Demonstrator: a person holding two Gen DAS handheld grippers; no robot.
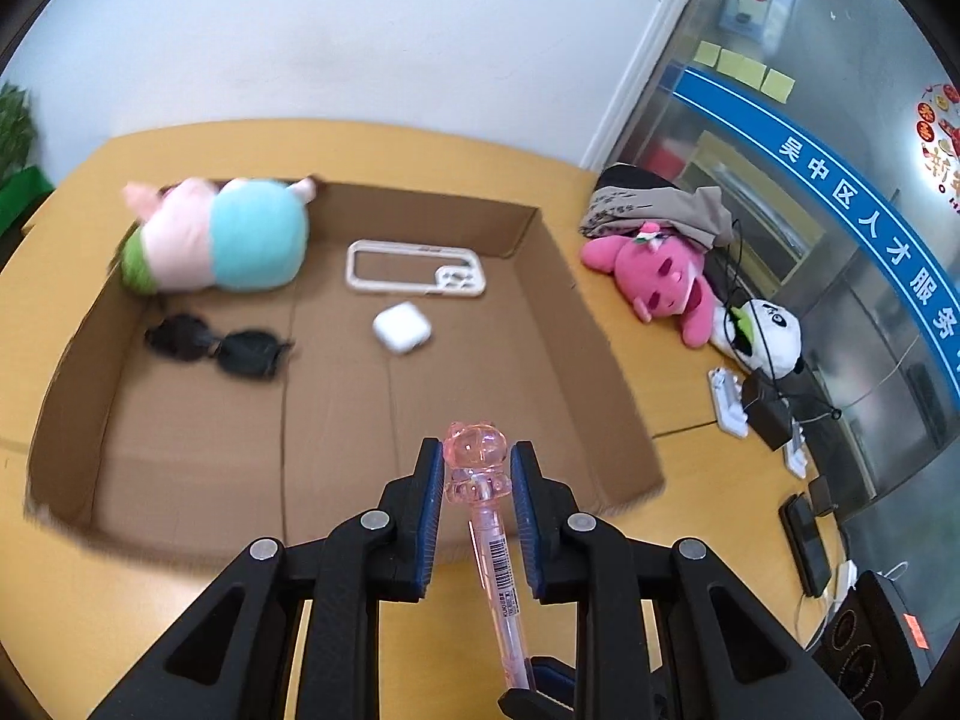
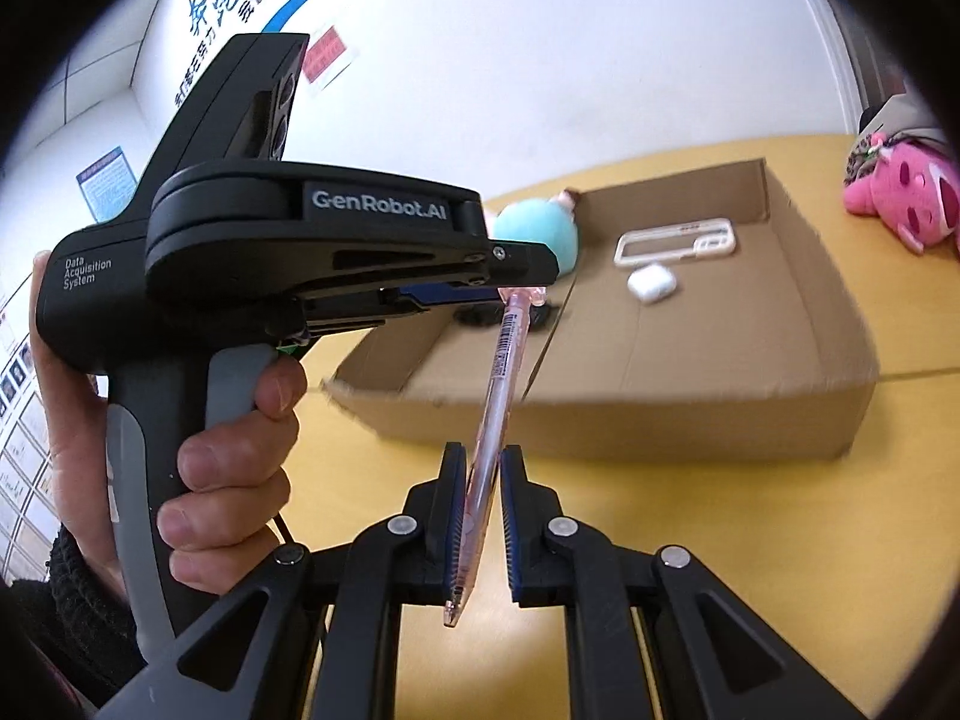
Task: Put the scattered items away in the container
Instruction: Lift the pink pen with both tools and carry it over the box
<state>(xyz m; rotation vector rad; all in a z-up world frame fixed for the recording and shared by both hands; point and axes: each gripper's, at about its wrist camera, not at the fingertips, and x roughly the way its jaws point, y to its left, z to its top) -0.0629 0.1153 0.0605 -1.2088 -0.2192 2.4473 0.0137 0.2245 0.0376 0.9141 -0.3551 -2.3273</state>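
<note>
Both grippers hold one pink bear-topped pen [image 1: 489, 516] above the yellow table [image 1: 708, 480], beside the cardboard box [image 1: 606, 420]. The left gripper [image 1: 477, 468] pinches its bear-shaped cap; the right gripper [image 2: 483, 468] clamps narrowly on the barrel's lower end.

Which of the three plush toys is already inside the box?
The blue-and-pink plush, lying in the box's far left corner. The pink plush and panda lie outside on the table.
</note>
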